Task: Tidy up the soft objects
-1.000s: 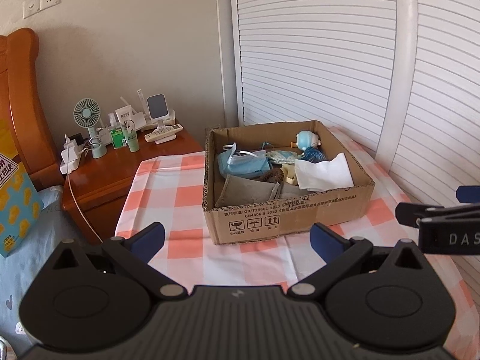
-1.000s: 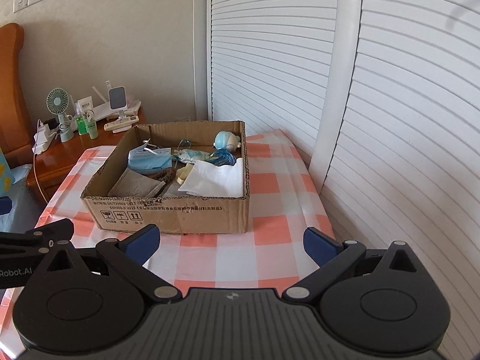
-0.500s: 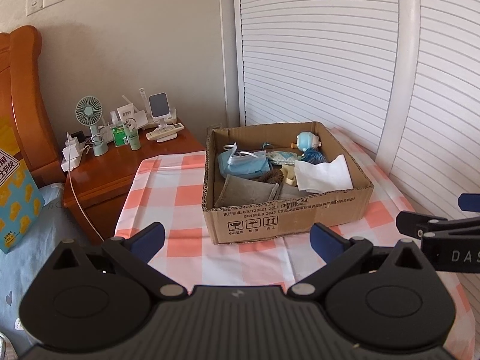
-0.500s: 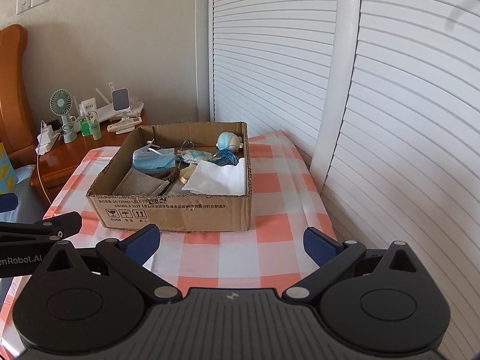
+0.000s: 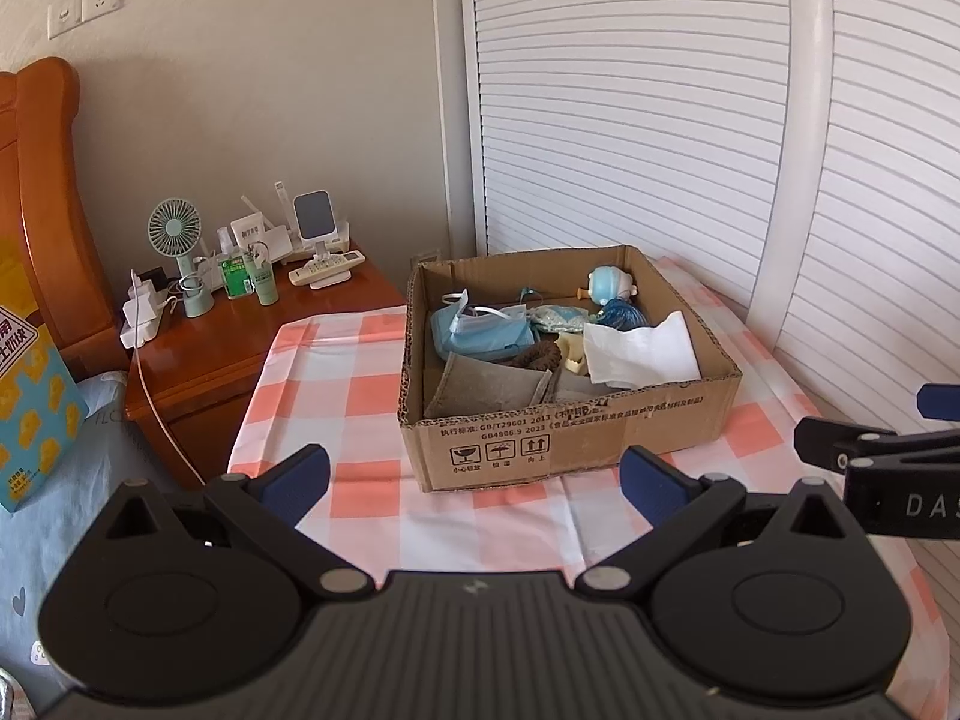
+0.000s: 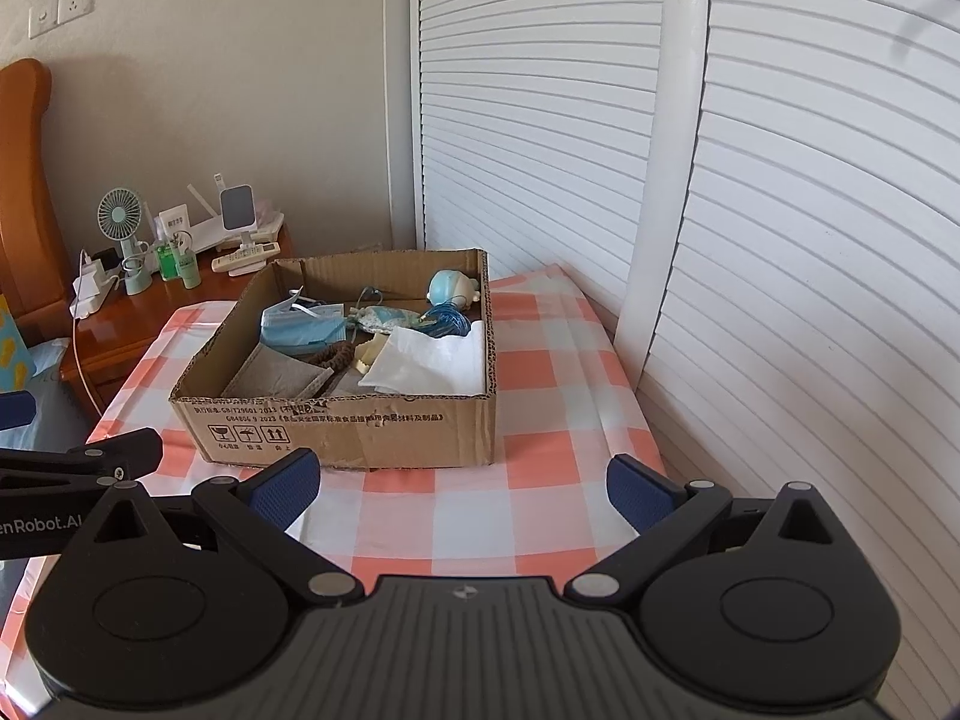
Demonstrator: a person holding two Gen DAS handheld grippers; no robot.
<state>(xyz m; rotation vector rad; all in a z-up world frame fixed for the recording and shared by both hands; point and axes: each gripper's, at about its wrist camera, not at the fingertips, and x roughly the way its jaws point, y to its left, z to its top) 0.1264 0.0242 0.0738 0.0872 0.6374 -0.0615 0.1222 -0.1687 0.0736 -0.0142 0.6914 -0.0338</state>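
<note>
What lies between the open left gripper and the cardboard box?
Only bare checked tablecloth. In the left wrist view nothing stands between the left gripper and the near wall of the cardboard box.

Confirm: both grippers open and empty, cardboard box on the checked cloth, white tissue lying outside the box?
Not quite. The white tissue lies inside the cardboard box, at its right side, as the left wrist view shows. The rest holds: left gripper and right gripper open and empty, box on the checked cloth.
</note>
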